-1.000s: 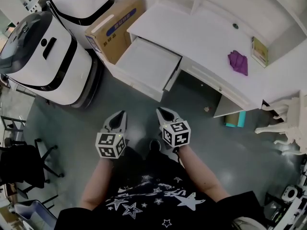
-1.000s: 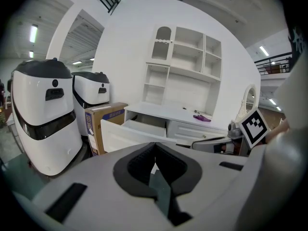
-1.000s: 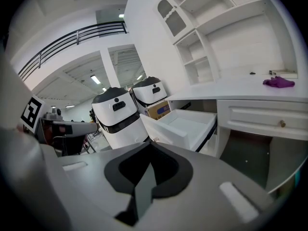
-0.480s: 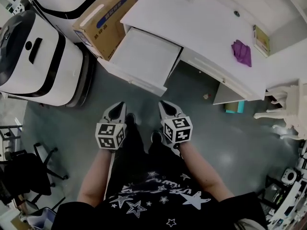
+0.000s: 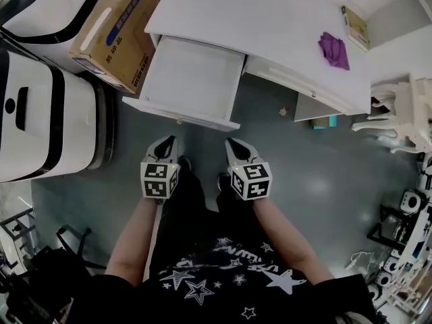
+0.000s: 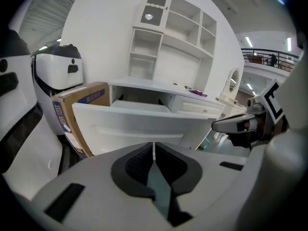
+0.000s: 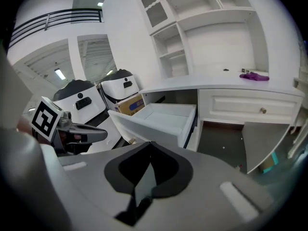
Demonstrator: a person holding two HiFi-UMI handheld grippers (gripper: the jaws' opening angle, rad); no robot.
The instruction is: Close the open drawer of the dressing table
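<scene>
The white dressing table [image 5: 270,25] has its left drawer [image 5: 192,79] pulled far out, and the drawer looks empty. Its front panel [image 5: 177,115] faces me. My left gripper [image 5: 165,142] is shut with nothing in it, a short way in front of that panel. In the left gripper view the panel [image 6: 139,124] fills the middle just beyond the closed left gripper [image 6: 154,146]. My right gripper [image 5: 233,144] is shut and empty too, just off the drawer's right front corner. The right gripper view shows the open drawer [image 7: 161,119] beyond the closed right gripper [image 7: 150,143].
A cardboard box [image 5: 115,29] and a white machine [image 5: 47,120] stand left of the drawer. A purple cloth [image 5: 334,49] and a booklet [image 5: 356,25] lie on the tabletop. A white chair [image 5: 398,113] stands at the right. The floor is grey.
The drawer front now lies much nearer both gripper tips. The table has slid down and left in the head view. Both grippers stay shut, side by side.
</scene>
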